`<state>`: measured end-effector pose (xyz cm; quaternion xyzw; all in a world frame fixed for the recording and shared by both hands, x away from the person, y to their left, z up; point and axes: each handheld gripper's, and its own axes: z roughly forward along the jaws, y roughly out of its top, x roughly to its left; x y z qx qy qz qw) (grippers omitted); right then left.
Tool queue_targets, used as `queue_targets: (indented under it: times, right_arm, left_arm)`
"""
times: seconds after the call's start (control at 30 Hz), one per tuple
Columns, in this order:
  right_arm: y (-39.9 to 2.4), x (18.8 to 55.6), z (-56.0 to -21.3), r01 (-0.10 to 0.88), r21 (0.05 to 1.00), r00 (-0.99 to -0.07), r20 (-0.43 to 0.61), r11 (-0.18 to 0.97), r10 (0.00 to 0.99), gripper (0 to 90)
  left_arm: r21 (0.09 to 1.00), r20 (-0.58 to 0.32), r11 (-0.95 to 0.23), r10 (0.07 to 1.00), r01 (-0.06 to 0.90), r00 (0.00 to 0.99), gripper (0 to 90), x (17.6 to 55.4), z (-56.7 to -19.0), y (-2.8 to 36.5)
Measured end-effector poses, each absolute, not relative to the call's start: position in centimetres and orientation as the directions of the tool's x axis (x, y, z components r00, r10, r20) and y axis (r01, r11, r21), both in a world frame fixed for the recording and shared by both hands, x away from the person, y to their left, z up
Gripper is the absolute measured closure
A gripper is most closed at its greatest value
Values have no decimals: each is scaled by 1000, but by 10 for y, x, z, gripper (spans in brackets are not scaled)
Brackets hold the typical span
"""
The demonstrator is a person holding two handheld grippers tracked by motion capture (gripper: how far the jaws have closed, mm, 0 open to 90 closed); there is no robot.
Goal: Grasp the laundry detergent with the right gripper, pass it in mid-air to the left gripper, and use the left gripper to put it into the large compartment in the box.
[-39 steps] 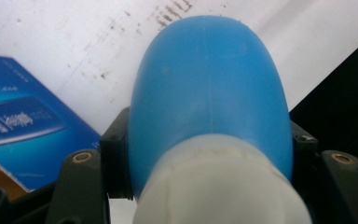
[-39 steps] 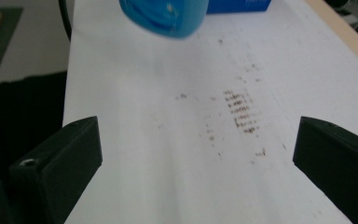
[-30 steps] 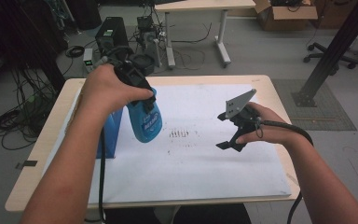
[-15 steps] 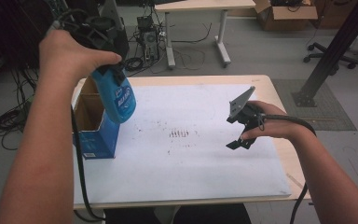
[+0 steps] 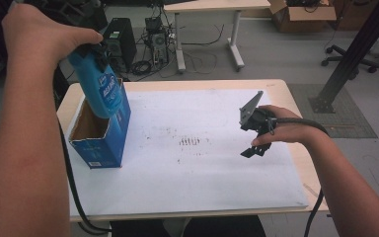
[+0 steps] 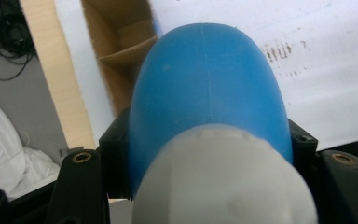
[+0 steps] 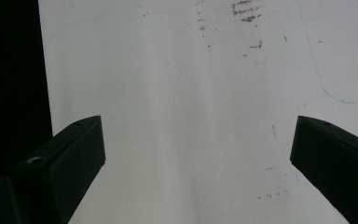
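High view: left gripper (image 5: 94,52), upper left, is clamped on a blue bottle (image 5: 101,89) hanging tilted over the open blue box (image 5: 101,140); the base could snag the rim. Label print unreadable.

Left gripper view: jaws press the bottle's sides.

Right gripper view: jaws apart, empty, over white paper (image 7: 168,116).

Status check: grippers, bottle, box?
Left gripper shut on blue bottle, held above open box. Right gripper open, empty, over white sheet. Nothing blocking.

A lab or workshop: computer towers (image 5: 120,42), tangled floor cables (image 5: 197,52), cardboard boxes (image 5: 303,11), adjustable desks (image 5: 214,6)
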<state>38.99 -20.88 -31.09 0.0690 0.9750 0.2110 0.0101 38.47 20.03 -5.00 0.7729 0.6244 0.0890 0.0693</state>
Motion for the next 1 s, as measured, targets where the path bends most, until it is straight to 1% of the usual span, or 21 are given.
queue_targets:
  times: [0.17, 0.3, 0.57, 0.93, 1.0]
  right_arm:
    - [-210, 390, -310, 142, 402, -989, 13, 905, 149, 30]
    - [-211, 390, -310, 145, 395, -988, 18, 907, 150, 31]
    - [-212, 390, -313, 155, 404, -987, 26, 902, 158, 30]
    - [-207, 389, -316, 156, 407, -987, 29, 900, 158, 31]
    - [-206, 389, -317, 156, 407, -987, 31, 900, 157, 31]
  left_arm:
    - [211, 73, -160, 986, 964, 147, 381, 386, -52, 219]
    - [216, 75, -136, 990, 967, 123, 381, 387, -55, 228]
    - [195, 95, -89, 993, 977, 72, 381, 394, -74, 247]
    - [186, 81, -84, 994, 979, 70, 381, 401, -98, 254]
    - [182, 74, -88, 994, 979, 76, 381, 404, -108, 255]
